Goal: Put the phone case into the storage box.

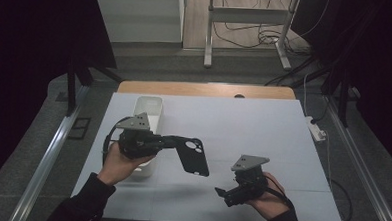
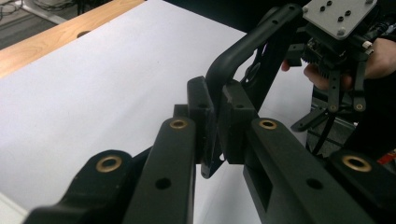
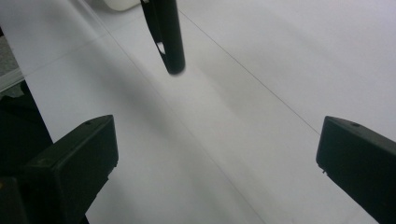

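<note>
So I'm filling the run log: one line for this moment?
left gripper: shut on phone case, held above table | right gripper: open, nothing between jaws | white bin: behind left gripper

High view: above the near edge of the table (image 1: 263, 133), facing forward and down. Gripper views: close, low over it; both share the case (image 3: 168, 37).

Bare white tabletop (image 1: 263, 138) at right and centre; white bin (image 1: 150, 112) along left edge.
</note>
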A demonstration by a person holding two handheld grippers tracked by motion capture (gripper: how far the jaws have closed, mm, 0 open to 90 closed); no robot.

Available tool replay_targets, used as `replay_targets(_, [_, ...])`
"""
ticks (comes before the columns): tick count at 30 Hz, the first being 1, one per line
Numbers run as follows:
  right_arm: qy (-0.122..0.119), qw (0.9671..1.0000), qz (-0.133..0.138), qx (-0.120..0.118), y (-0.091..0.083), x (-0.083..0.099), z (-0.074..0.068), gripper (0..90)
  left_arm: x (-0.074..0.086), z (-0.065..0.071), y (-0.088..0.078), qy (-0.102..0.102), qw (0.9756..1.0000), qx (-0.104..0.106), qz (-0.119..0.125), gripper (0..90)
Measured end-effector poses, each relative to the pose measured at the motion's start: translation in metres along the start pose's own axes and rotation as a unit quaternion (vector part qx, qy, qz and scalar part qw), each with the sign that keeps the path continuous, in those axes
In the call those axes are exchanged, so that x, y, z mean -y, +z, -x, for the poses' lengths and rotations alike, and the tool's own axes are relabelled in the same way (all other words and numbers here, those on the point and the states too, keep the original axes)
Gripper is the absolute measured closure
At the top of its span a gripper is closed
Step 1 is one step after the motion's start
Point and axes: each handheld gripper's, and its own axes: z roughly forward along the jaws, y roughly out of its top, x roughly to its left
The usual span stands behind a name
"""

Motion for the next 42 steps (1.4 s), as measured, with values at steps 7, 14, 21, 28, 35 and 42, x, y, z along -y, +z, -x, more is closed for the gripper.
replay_targets(7, [0.016, 0.9998, 0.002, 0.015, -0.009, 0.010, 0.004, 0.0, 0.000, -0.005, -0.012, -0.004, 0.9999, -0.009, -0.004, 83.6])
replay_targets(14, [0.033, 0.9991, 0.004, 0.026, -0.019, 0.021, 0.008, 0.0, 0.001, -0.010, -0.025, -0.013, 0.9998, -0.018, 0.000, 83.6])
replay_targets(21, [0.051, 0.9981, 0.002, 0.035, -0.028, 0.034, 0.011, 0.0, 0.000, -0.015, -0.041, -0.017, 0.9993, -0.032, 0.000, 83.6])
replay_targets(28, [0.077, 0.9957, 0.013, 0.051, -0.041, 0.047, 0.018, 0.0, 0.001, -0.022, -0.058, -0.021, 0.9985, -0.050, 0.001, 83.6])
replay_targets(35, [0.102, 0.9928, 0.016, 0.060, -0.049, 0.058, 0.023, 0.0, 0.001, -0.028, -0.077, -0.026, 0.9973, -0.069, 0.006, 83.6])
replay_targets(42, [0.120, 0.9898, 0.017, 0.075, -0.057, 0.068, 0.027, 0.0, 0.002, -0.033, -0.093, -0.030, 0.9958, -0.086, 0.005, 83.6])
